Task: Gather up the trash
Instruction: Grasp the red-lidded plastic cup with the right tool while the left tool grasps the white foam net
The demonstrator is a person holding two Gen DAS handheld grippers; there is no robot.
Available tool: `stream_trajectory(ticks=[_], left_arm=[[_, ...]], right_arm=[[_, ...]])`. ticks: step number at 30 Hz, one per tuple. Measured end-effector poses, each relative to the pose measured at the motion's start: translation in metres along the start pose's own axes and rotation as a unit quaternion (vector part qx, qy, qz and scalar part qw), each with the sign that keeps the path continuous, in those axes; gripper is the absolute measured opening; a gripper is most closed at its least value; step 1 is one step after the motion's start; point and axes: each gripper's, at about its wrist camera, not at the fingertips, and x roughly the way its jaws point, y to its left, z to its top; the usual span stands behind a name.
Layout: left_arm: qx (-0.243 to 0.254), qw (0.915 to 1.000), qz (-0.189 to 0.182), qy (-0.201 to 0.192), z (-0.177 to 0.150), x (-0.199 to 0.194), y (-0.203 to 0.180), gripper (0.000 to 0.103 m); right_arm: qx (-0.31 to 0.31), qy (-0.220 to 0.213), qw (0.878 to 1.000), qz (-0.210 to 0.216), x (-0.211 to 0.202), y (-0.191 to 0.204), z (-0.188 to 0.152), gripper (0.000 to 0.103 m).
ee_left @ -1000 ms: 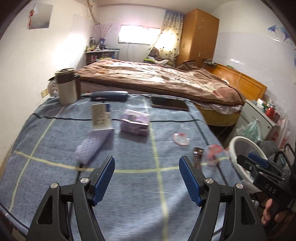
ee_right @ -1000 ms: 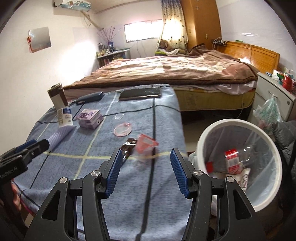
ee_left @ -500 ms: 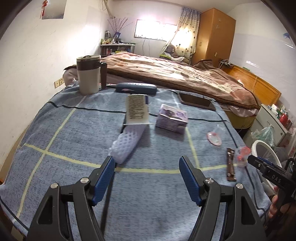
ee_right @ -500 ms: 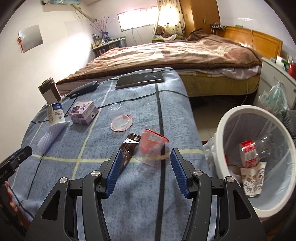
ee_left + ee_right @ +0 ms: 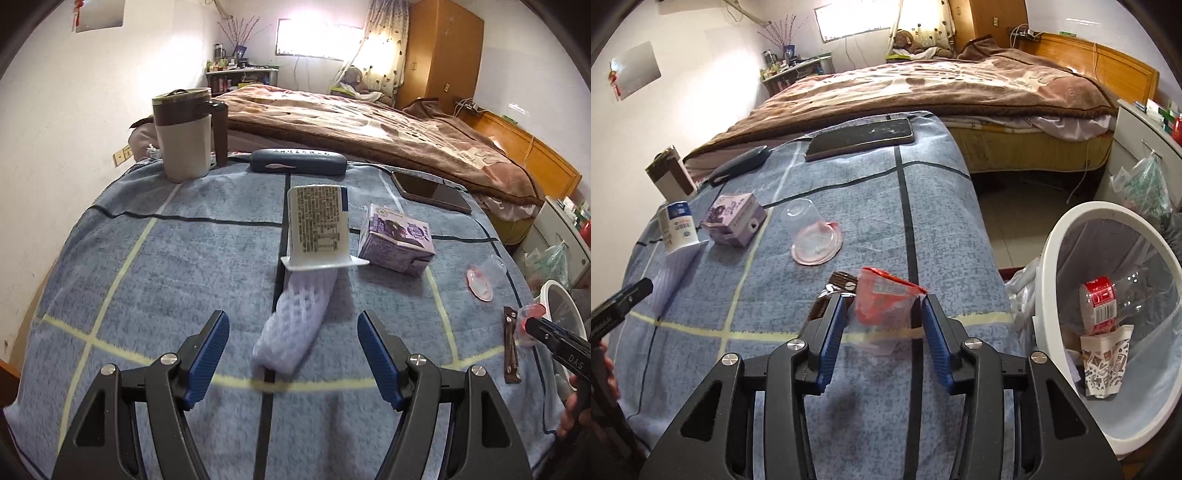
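My left gripper is open above the blue blanket, its fingers on either side of a white foam sleeve that lies below an upturned white yogurt cup. A purple carton lies to the right of the cup. My right gripper is open, with a clear cup with a red rim lying between its fingers and a brown wrapper just to the left. Another clear cup with a pink lid lies further on. A white trash bin stands on the right.
A mug, a dark glasses case and a phone lie at the table's far end. A bed stands behind. The bin holds a bottle and a paper cup. A nightstand stands at the far right.
My left gripper has moved forward and left until the foam sleeve sits between its fingers. My right gripper has moved down and forward around the red-rimmed cup, its fingers closer together.
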Motion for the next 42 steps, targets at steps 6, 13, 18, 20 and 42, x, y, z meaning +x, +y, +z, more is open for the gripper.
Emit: stream_trajectory(ticks=[6, 13, 18, 20, 42], left_arm=[[0.013, 0.9991, -0.001, 0.040, 0.002, 0.029, -0.001, 0.074], [0.012, 0.9985, -0.015, 0.050, 0.004, 0.042, -0.004, 0.068], [0.016, 0.9981, -0.021, 0.056, 0.008, 0.050, -0.006, 0.055], [0.016, 0.9981, -0.021, 0.055, 0.009, 0.051, -0.006, 0.051], [-0.006, 0.9961, -0.071, 0.052, -0.024, 0.004, -0.022, 0.029]], right_arm=[[-0.014, 0.001, 1.000, -0.003, 0.004, 0.004, 0.002, 0.037], [-0.022, -0.002, 1.000, 0.015, 0.008, 0.010, 0.004, 0.037], [-0.029, -0.002, 0.999, 0.021, 0.009, 0.015, 0.005, 0.037], [-0.028, -0.003, 0.999, 0.024, 0.009, 0.016, 0.006, 0.037], [-0.029, -0.014, 0.998, 0.059, -0.012, 0.016, -0.002, 0.036]])
